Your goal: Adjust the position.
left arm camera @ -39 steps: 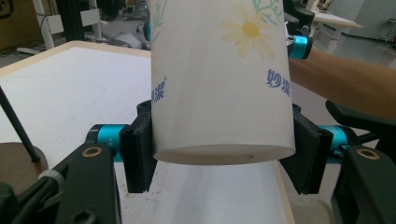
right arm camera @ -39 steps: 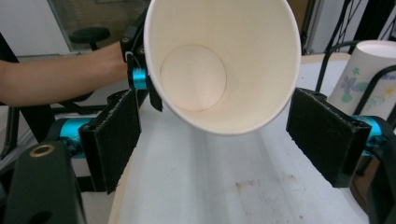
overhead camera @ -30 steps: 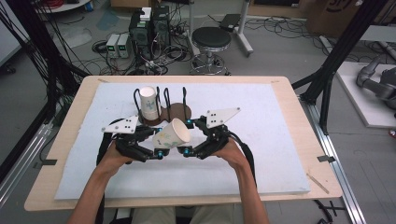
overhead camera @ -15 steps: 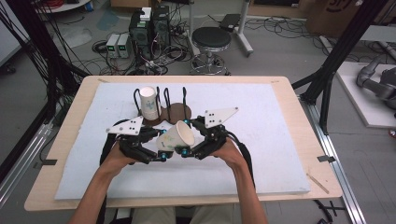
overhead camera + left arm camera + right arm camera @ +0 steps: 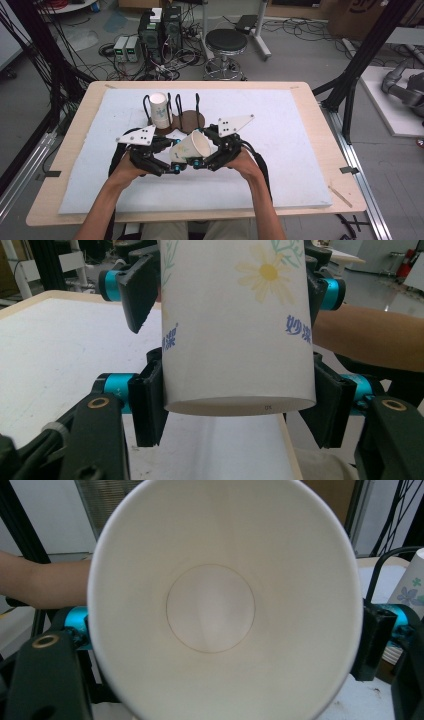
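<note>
Paper cup (image 5: 190,148) held off the surface (image 5: 300,165), lying tilted between left tongs (image 5: 176,168) and right tongs (image 5: 199,161), mouth turned up and toward the right tongs, base toward the left ones. Both hands close together near the surface's front middle. Just beyond the tongs, a dark wire rack (image 5: 185,117) on a round brown base, with a second white cup (image 5: 160,109) standing upright in it at the left.

From the left gripper view: cup (image 5: 235,330) with daisy print and blue lettering seen from its base end, left tongs (image 5: 235,412) pinching the narrow bottom, one pad on each flank. Right tongs (image 5: 225,282) farther up the same cup, one pad set a little off the wall, the other against it.

From the right gripper view: open mouth of the cup (image 5: 225,600) facing the camera, round bottom visible inside. Right tongs (image 5: 220,630) spread wide round the rim end, a pad beside either wall; firm pressing not clear. Flowered cup (image 5: 407,592) in the rack at the far right edge.
</note>
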The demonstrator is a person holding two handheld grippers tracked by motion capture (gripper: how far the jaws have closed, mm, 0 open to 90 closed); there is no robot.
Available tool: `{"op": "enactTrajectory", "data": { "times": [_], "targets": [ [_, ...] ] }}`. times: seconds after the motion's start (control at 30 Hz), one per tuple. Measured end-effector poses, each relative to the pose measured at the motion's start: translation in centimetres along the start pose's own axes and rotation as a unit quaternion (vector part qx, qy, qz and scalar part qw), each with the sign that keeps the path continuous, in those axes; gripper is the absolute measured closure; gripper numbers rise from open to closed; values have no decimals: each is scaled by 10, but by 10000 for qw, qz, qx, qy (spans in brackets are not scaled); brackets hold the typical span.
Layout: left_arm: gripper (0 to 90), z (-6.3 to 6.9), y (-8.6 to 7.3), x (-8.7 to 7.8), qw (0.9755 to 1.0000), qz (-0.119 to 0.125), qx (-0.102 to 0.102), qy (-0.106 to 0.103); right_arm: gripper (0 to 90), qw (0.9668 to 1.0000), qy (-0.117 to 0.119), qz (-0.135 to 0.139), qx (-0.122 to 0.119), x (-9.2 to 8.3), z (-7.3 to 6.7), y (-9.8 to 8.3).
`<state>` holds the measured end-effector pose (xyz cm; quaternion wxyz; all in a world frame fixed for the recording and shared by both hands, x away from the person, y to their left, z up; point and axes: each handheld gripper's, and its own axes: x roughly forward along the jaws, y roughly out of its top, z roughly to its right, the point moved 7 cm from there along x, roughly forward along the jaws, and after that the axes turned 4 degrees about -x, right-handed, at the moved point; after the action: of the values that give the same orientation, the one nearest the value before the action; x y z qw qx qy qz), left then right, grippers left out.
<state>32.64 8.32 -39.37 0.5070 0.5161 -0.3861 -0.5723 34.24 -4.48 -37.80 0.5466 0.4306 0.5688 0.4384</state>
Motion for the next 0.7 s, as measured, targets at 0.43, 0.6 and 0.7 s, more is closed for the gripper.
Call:
{"op": "enactTrajectory", "data": {
  "times": [0.43,0.6,0.7],
  "targets": [
    [365,0,1,-1,10000,5,-19,-15,286,9999,118,90,-84,-2,-3,2],
    [333,0,0,0,9999,-28,-88,-57,286,9998,138,73,-86,-1,-3,2],
    [110,-5,-2,2,9995,-81,-160,271,287,9998,110,101,-115,-2,-3,3]
  ]
}}
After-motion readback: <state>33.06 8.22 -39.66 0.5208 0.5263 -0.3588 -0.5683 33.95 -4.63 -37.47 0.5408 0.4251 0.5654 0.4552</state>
